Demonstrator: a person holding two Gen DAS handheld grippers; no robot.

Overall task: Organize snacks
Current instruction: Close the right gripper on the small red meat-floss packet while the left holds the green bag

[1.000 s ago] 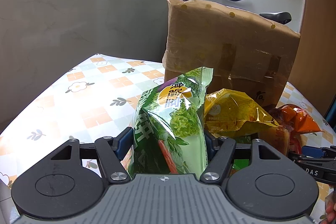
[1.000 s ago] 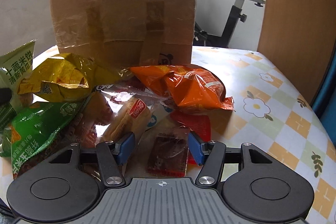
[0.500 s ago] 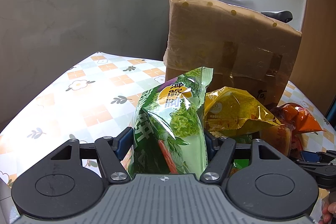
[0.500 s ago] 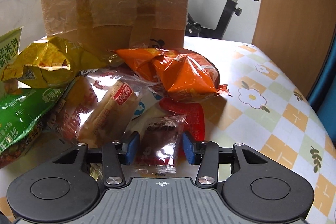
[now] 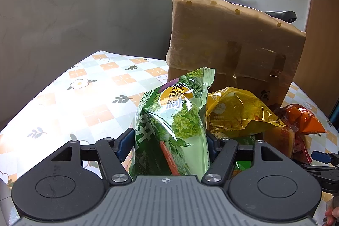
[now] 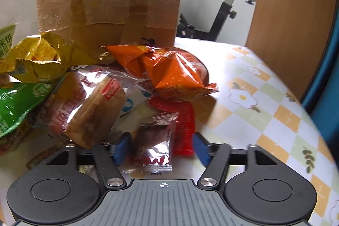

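Moved: our right gripper (image 6: 162,148) has tilted; jaws opening, small brown packet (image 6: 153,138) loose between them
Left gripper (image 5: 170,146): clamps green bag (image 5: 171,126), upright above table (image 5: 84,96)
Handling: we judge the packet light, slippery; pinch mid-body

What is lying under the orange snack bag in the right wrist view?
A flat red packet sticks out from beneath the orange snack bag. Its upper end is covered, and whatever else lies under the bag is hidden.

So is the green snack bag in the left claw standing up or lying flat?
Standing up. The green snack bag rises between the left claw's blue pads, its crimped top edge pointing toward the cardboard box.
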